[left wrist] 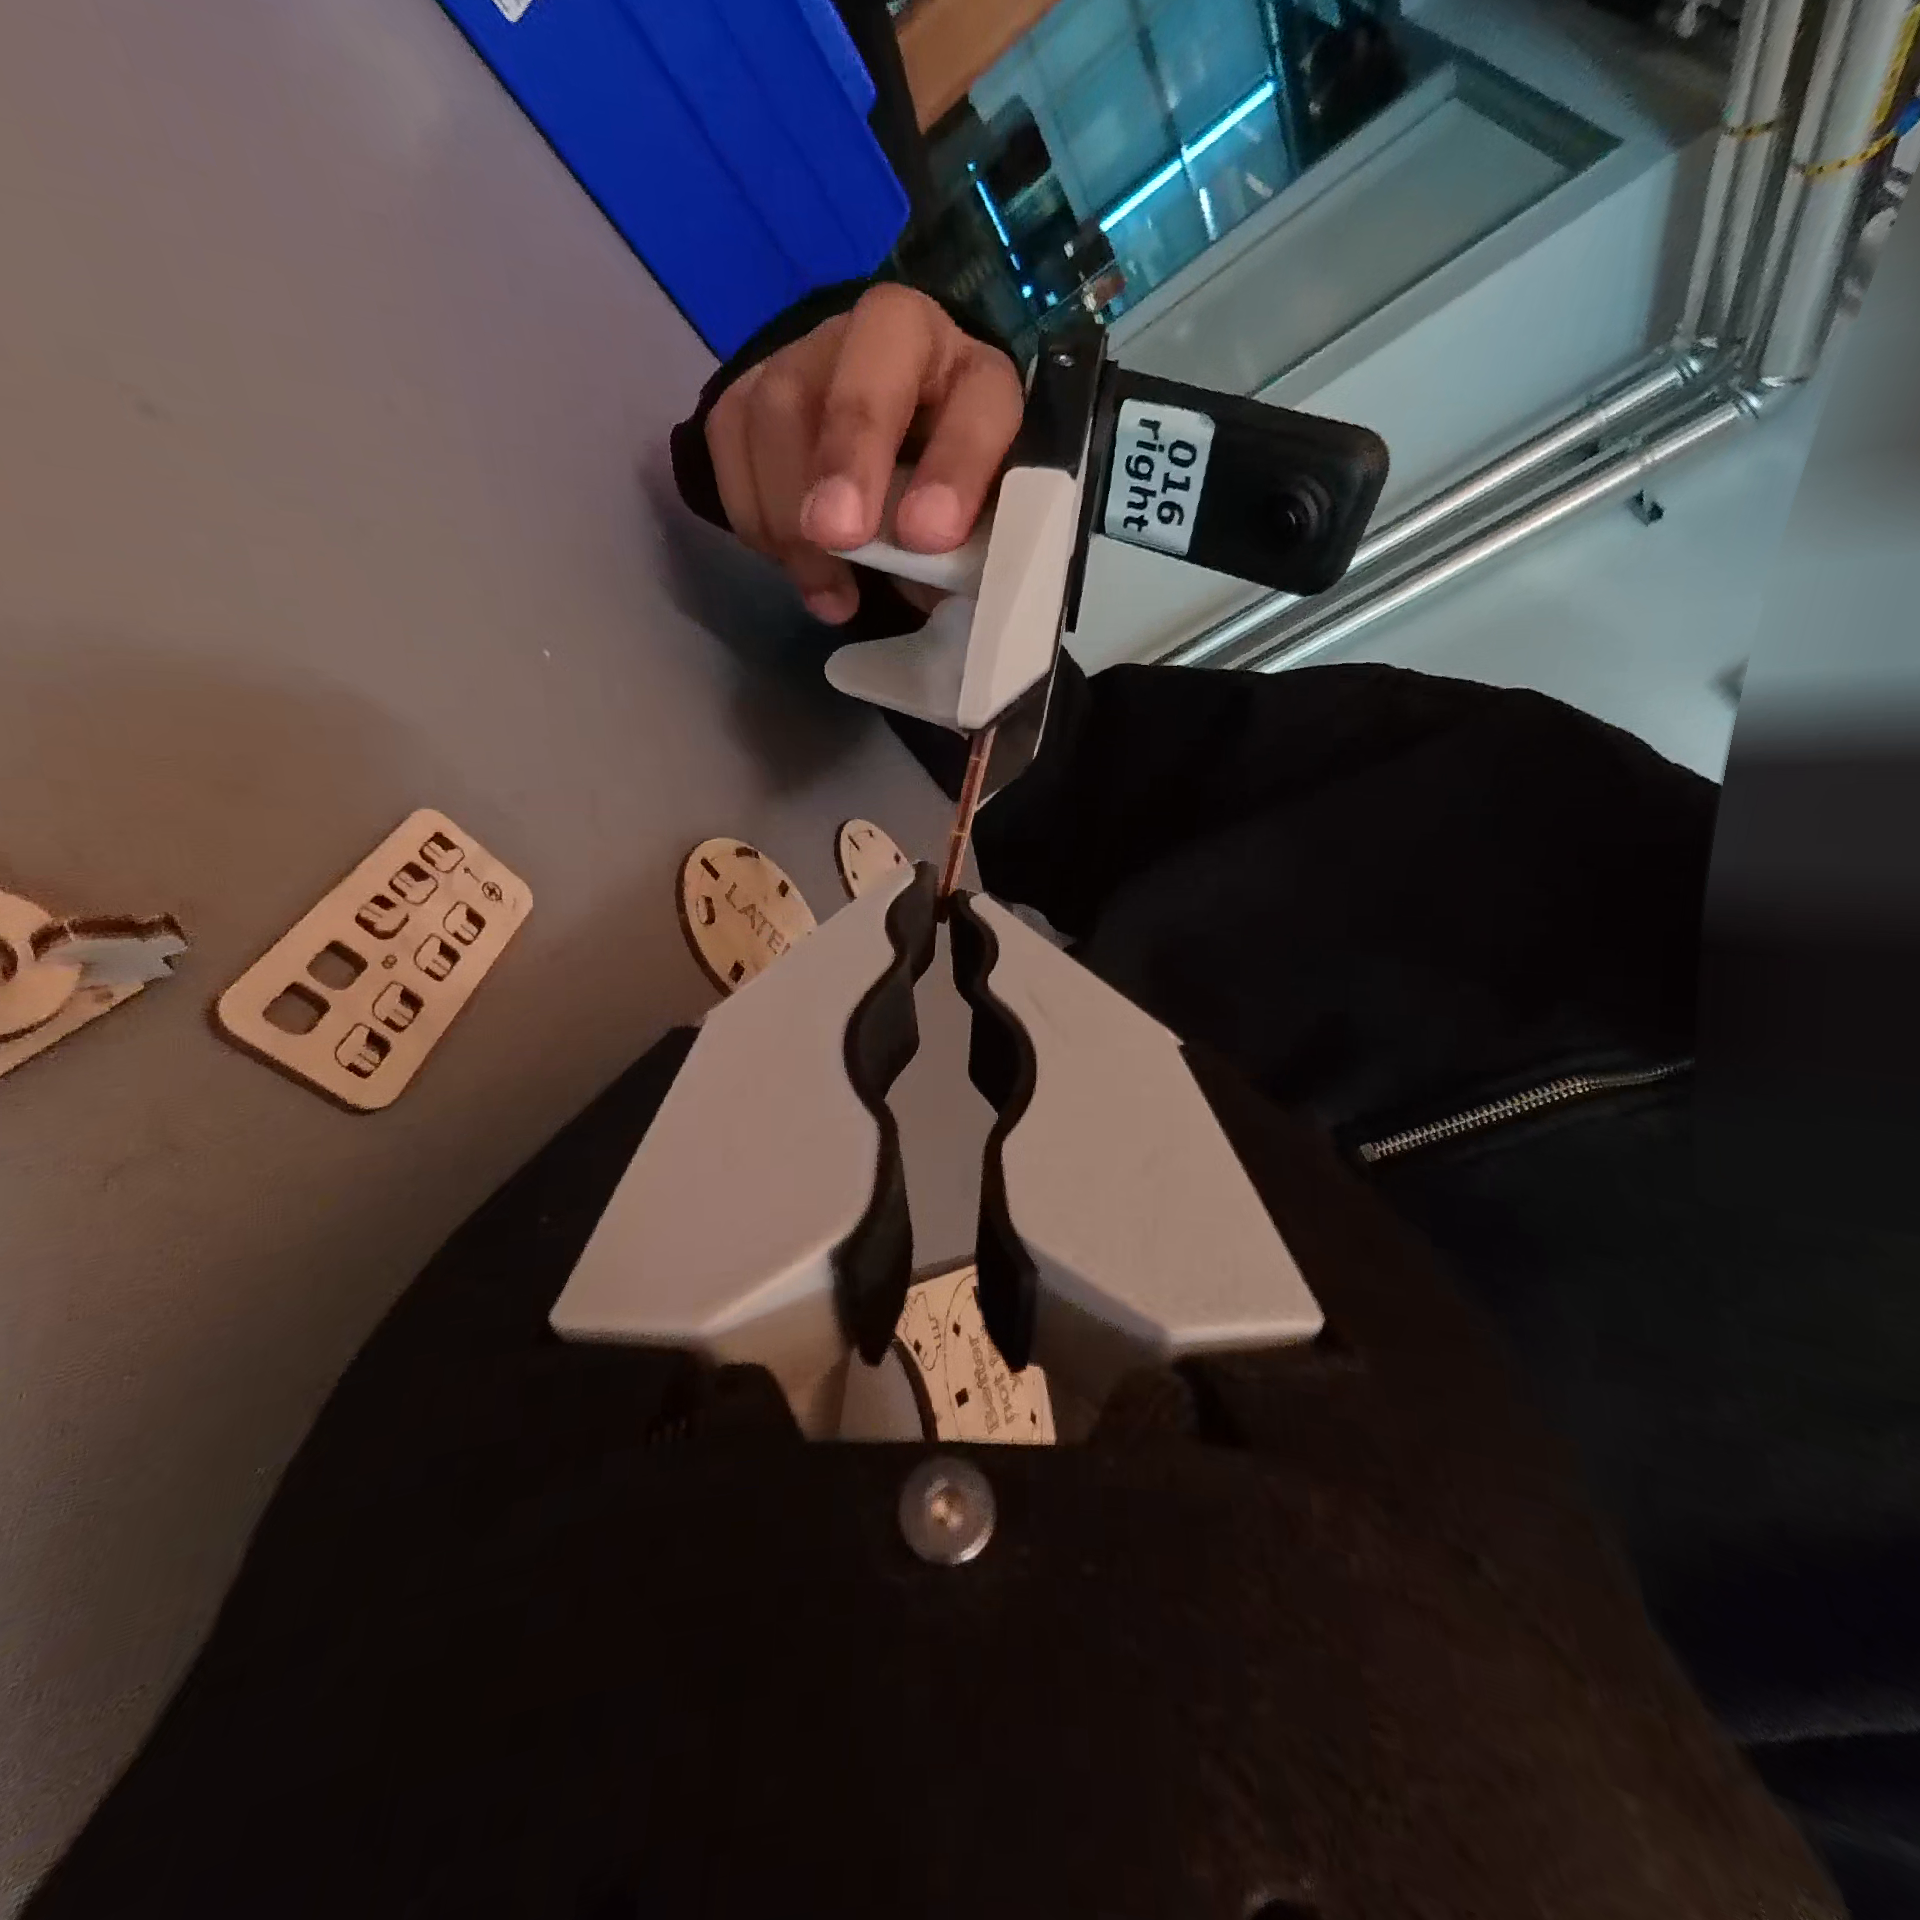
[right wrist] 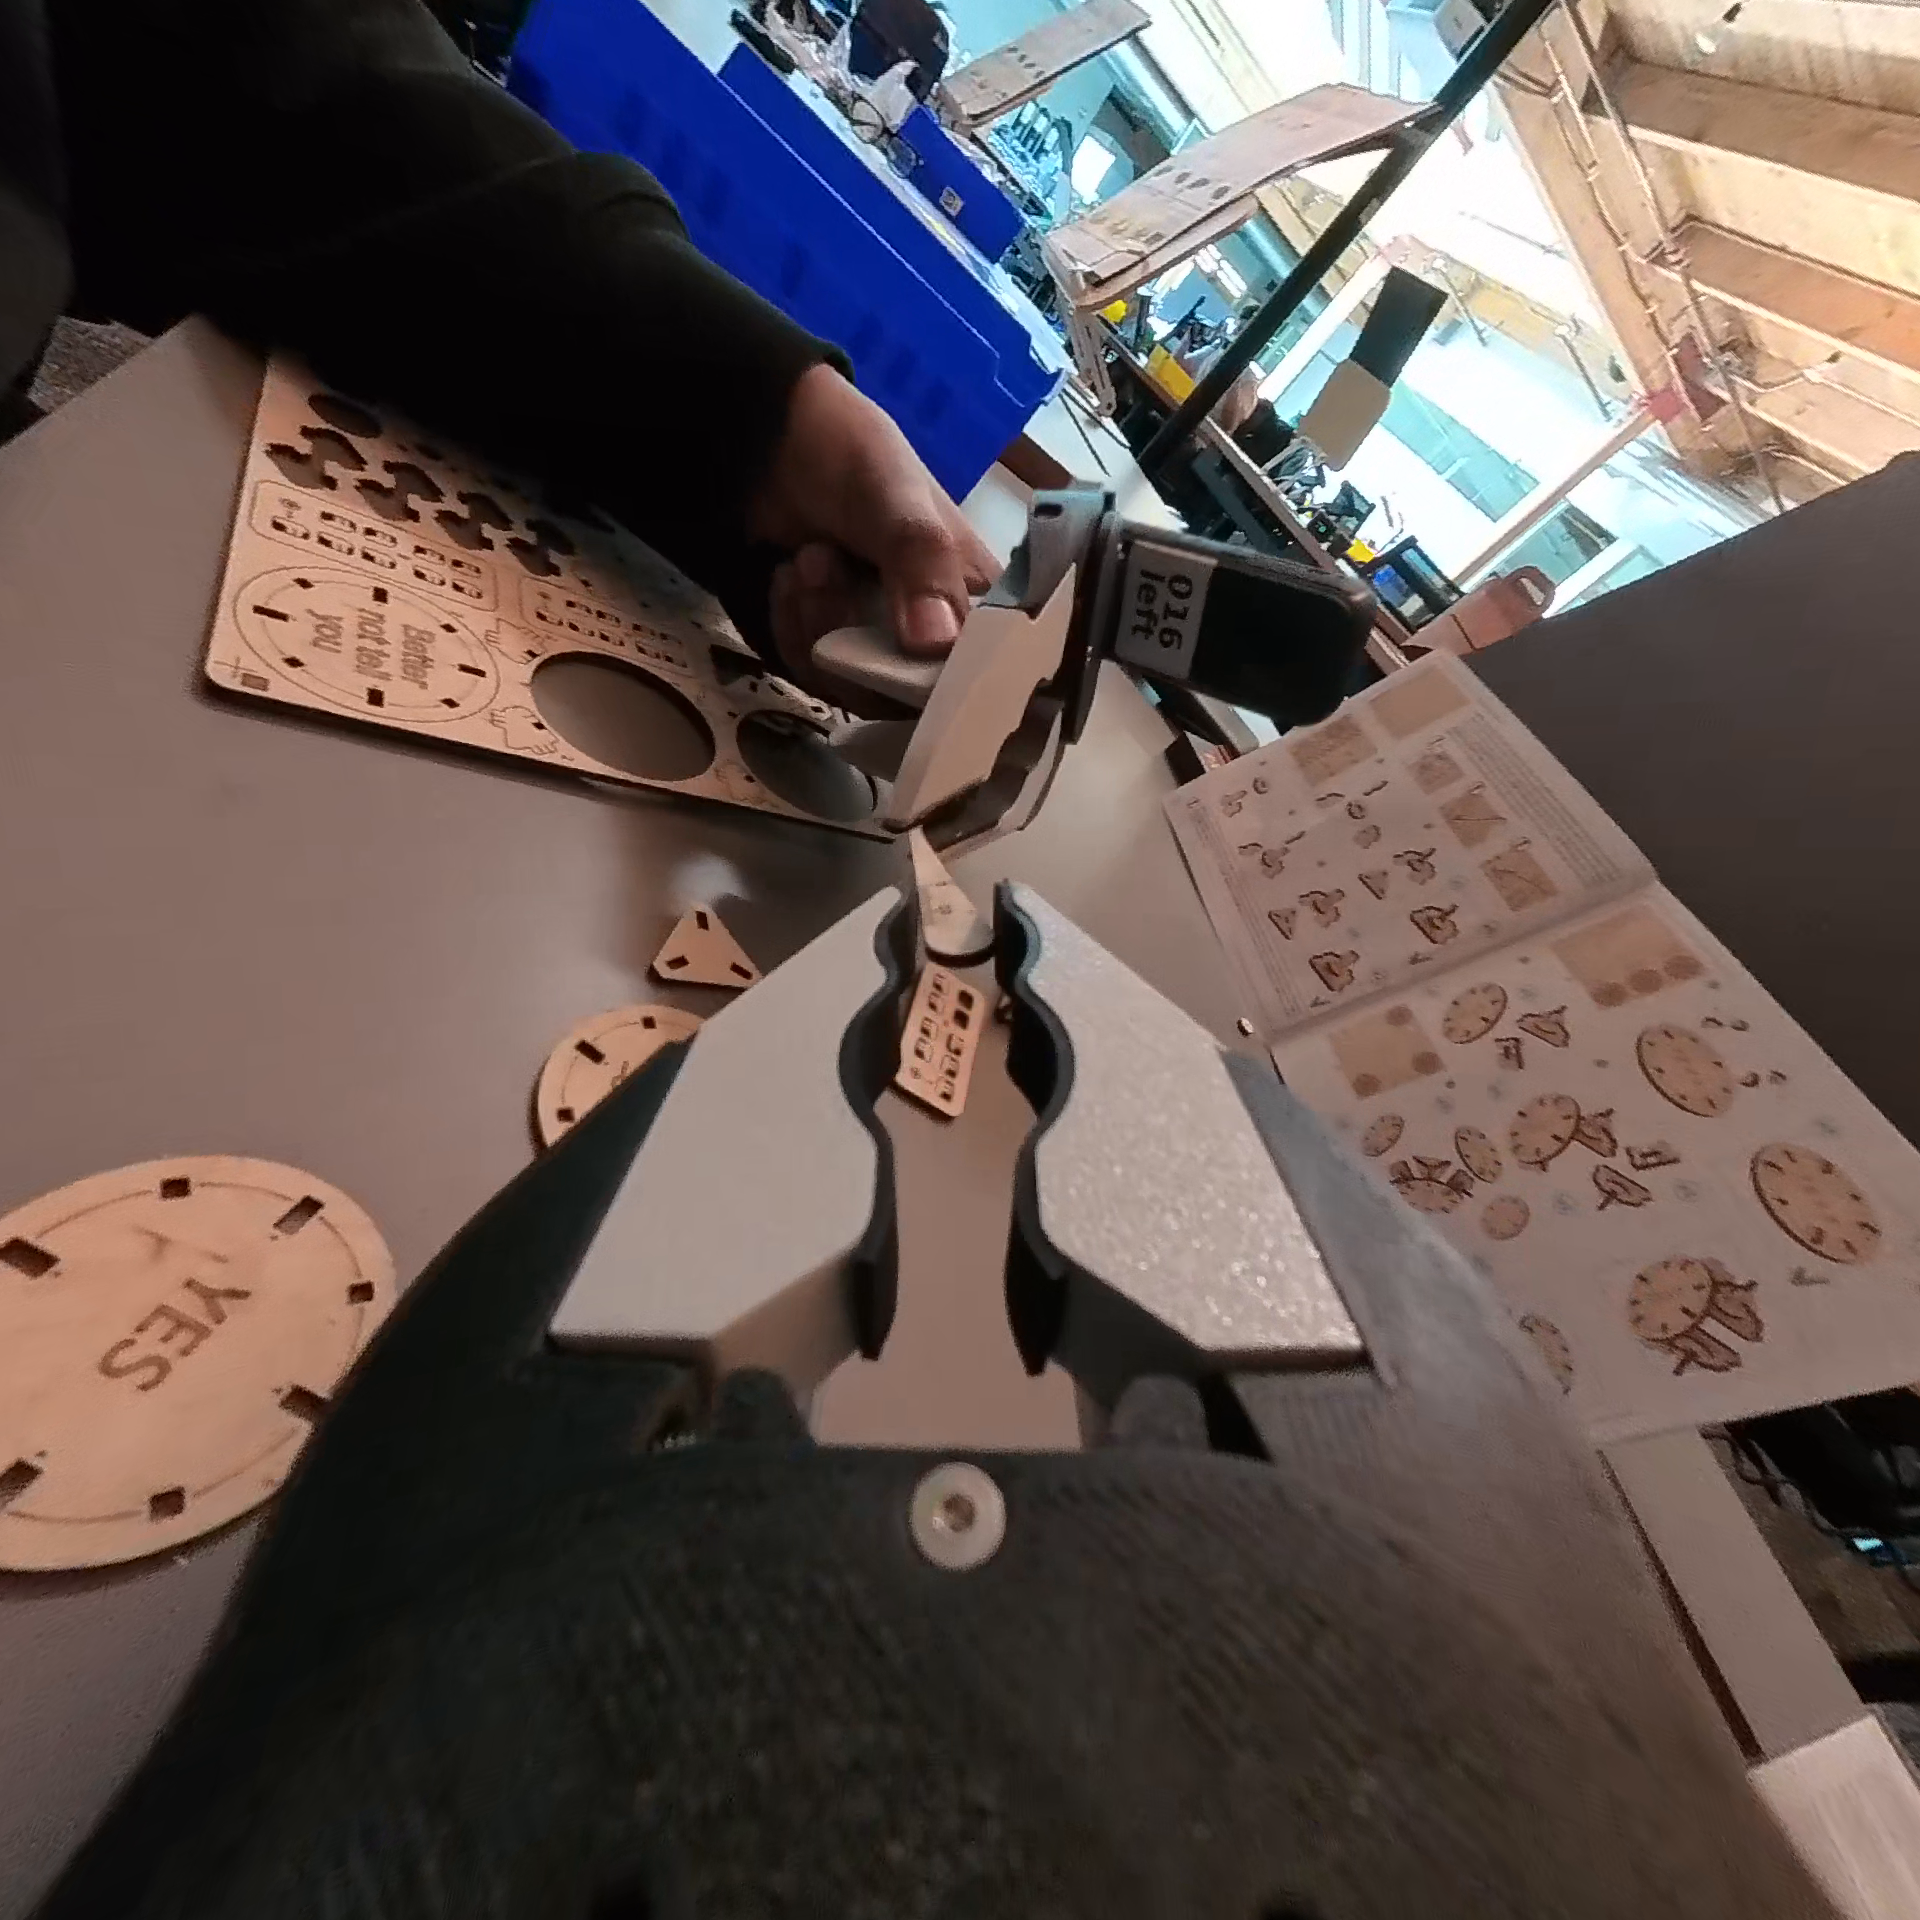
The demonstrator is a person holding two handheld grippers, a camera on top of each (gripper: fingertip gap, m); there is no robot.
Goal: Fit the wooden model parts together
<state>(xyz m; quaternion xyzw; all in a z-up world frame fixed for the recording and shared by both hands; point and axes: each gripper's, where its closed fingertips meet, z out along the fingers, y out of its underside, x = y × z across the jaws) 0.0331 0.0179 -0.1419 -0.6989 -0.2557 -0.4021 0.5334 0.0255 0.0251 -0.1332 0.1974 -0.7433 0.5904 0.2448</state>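
Probably a workshop: laser-cut plywood sheet (right wrist: 436, 623), blue bins (right wrist: 831, 239), exposed pipes (left wrist: 1704, 343).

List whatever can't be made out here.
- Whether the right gripper presses the wooden strip: right wrist view, motion blur at the pads.
- Strip's shape: left wrist view shows it edge-on only.
- Disc: left wrist view, mostly hidden by the fingers.
- Board: right wrist view, partly under a sleeve.
- Wooden piece: cut by the left edge.
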